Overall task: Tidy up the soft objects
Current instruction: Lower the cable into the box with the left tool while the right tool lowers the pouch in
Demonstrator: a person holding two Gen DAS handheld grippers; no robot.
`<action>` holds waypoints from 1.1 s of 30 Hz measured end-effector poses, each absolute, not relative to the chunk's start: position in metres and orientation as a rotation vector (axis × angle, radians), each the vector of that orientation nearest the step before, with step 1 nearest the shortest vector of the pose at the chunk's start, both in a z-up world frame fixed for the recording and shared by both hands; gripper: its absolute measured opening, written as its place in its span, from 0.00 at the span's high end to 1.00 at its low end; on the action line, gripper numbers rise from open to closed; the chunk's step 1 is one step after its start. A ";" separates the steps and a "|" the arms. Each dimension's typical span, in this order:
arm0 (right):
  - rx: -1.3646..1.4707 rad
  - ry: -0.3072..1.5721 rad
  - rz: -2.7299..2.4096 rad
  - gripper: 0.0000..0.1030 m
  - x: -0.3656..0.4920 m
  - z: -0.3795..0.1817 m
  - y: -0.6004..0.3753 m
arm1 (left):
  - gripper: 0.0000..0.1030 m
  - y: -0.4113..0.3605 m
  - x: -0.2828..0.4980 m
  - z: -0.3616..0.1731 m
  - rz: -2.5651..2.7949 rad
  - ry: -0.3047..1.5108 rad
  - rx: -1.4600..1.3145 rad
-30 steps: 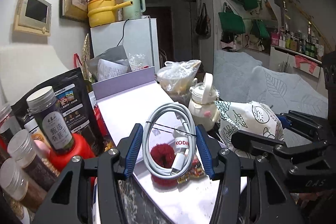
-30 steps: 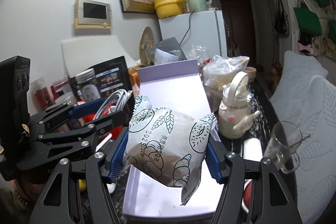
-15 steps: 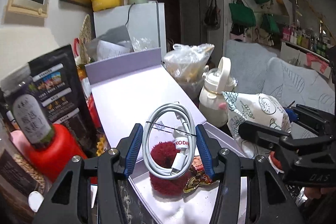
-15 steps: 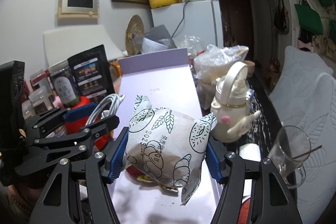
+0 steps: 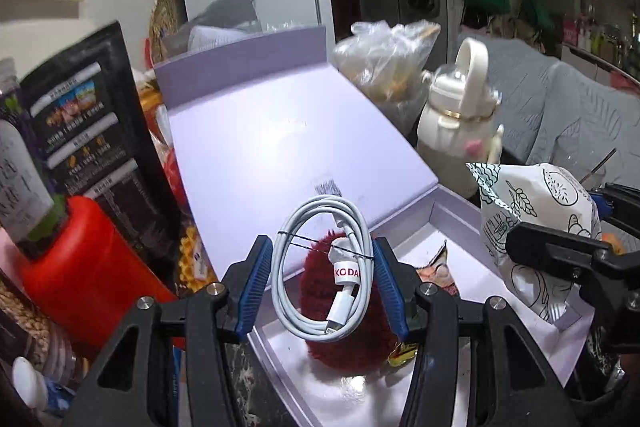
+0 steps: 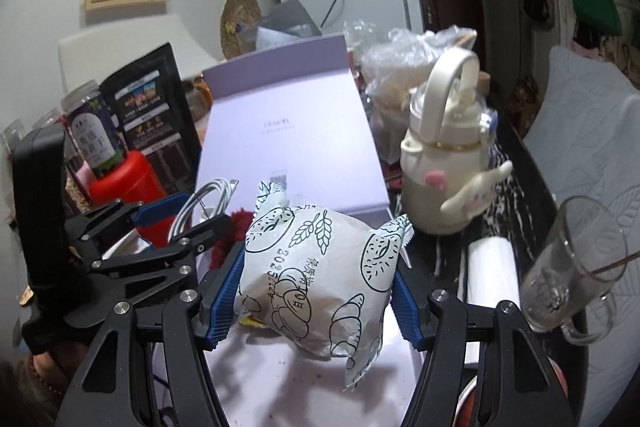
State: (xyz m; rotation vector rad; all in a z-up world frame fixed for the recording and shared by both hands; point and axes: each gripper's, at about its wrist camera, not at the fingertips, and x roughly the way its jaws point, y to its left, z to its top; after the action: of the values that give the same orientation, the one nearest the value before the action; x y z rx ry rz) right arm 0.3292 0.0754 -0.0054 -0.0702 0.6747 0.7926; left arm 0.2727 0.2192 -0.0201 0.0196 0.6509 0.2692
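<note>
both grippers are loaded above the open lilac box point(image 5: 404, 227). left gripper point(image 5: 322, 293) has its blue pads pinching a coiled white cable point(image 5: 320, 267) from either side, and it hangs above the left part of the box. right gripper point(image 6: 318, 291) is clamped on a puffy white bread packet point(image 6: 316, 275) printed with pastries and wheat, held clear of the box floor on the right.

progress, as i read it: partly done. a fuzzy dark red puff point(image 5: 344, 331) already lies inside the box, touching a crinkled snack wrapper point(image 5: 436, 271) beside it. the cable and the packet are not yet set down, so the release of both is what remains. whether more soft things wait among the jars and bags crowding the surface, i cannot tell.

the lid point(image 5: 280, 155) leans back, leaving the tray free to receive them.
</note>
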 end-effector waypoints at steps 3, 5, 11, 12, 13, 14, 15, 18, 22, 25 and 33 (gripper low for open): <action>-0.086 0.701 0.770 0.36 0.333 -0.014 0.078 | 0.51 0.221 0.278 -0.030 0.268 0.682 0.018; -0.075 0.728 0.772 0.36 0.338 -0.018 0.078 | 0.51 0.221 0.280 -0.034 0.270 0.695 0.021; -0.095 0.756 0.739 0.36 0.343 -0.026 0.079 | 0.51 0.220 0.286 -0.046 0.256 0.754 0.026; -0.107 0.756 0.726 0.36 0.344 -0.027 0.080 | 0.51 0.220 0.286 -0.048 0.257 0.762 0.025; -0.121 0.755 0.712 0.36 0.344 -0.028 0.080 | 0.51 0.220 0.287 -0.049 0.261 0.767 0.027; -0.130 0.756 0.705 0.36 0.344 -0.029 0.081 | 0.51 0.220 0.287 -0.049 0.266 0.771 0.030; -0.133 0.761 0.703 0.36 0.344 -0.030 0.081 | 0.50 0.220 0.288 -0.051 0.270 0.776 0.033; -0.135 0.774 0.702 0.36 0.346 -0.034 0.082 | 0.49 0.220 0.290 -0.055 0.273 0.804 0.031; -0.148 0.800 0.693 0.36 0.348 -0.041 0.086 | 0.49 0.224 0.296 -0.063 0.263 0.858 -0.008; -0.181 0.810 0.672 0.36 0.348 -0.045 0.090 | 0.49 0.229 0.299 -0.066 0.259 0.885 -0.035; -0.218 0.854 0.663 0.36 0.350 -0.057 0.098 | 0.30 0.231 0.304 -0.074 0.247 0.944 -0.072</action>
State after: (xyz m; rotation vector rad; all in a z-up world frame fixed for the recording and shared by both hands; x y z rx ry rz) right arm 0.3500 0.0981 -0.0565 -0.2183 0.8542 0.6628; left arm 0.3036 0.2314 -0.0740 -0.0719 0.9443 0.2473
